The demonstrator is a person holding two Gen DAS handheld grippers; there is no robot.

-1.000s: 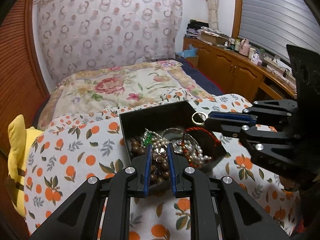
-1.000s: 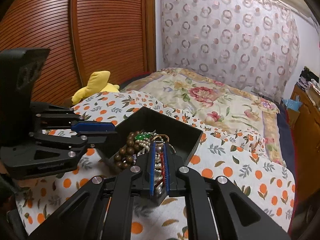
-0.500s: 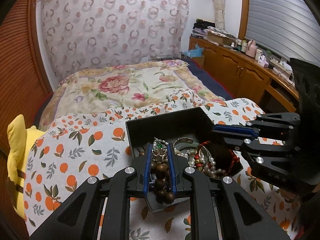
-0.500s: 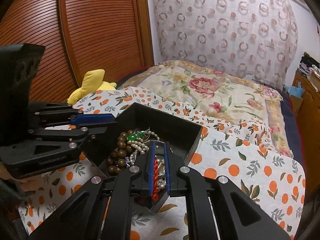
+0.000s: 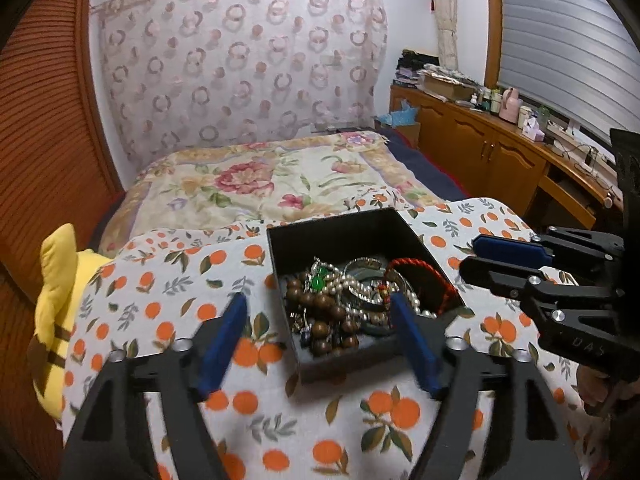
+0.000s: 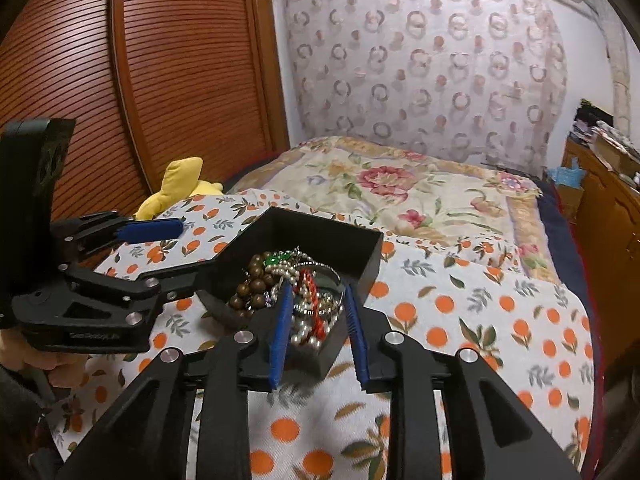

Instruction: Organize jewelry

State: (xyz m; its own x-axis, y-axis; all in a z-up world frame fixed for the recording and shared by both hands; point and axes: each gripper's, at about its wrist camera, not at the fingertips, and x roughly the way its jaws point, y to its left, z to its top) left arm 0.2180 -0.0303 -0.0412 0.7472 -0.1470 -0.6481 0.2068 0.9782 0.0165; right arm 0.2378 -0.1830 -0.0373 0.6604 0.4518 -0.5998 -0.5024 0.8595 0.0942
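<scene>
A black open box [image 5: 340, 236] [image 6: 320, 232] sits on an orange-print cloth and holds a heap of jewelry: brown wooden beads [image 5: 320, 312] [image 6: 250, 294], pearl strands [image 5: 356, 288] [image 6: 308, 330], a green stone piece [image 5: 318, 280] [image 6: 276, 258] and a red cord bracelet [image 5: 424, 270] [image 6: 310, 280]. My left gripper [image 5: 318, 334] is open and empty, its fingers apart over the box's near side. My right gripper [image 6: 318, 322] is open and empty over the box's near corner; it also shows at the right of the left wrist view [image 5: 500, 260].
The cloth [image 5: 168, 304] lies on a bed with a floral quilt [image 5: 260, 184]. A yellow plush toy [image 5: 56, 292] [image 6: 180, 188] lies at the left edge. A wooden cabinet [image 5: 500, 152] with clutter stands at the right, a slatted wardrobe [image 6: 160, 80] at the left.
Both grippers have opened and let go of the jewelry they pinched. The brown beads and the red bracelet now lie in the box. Both grippers have drawn back a little.
</scene>
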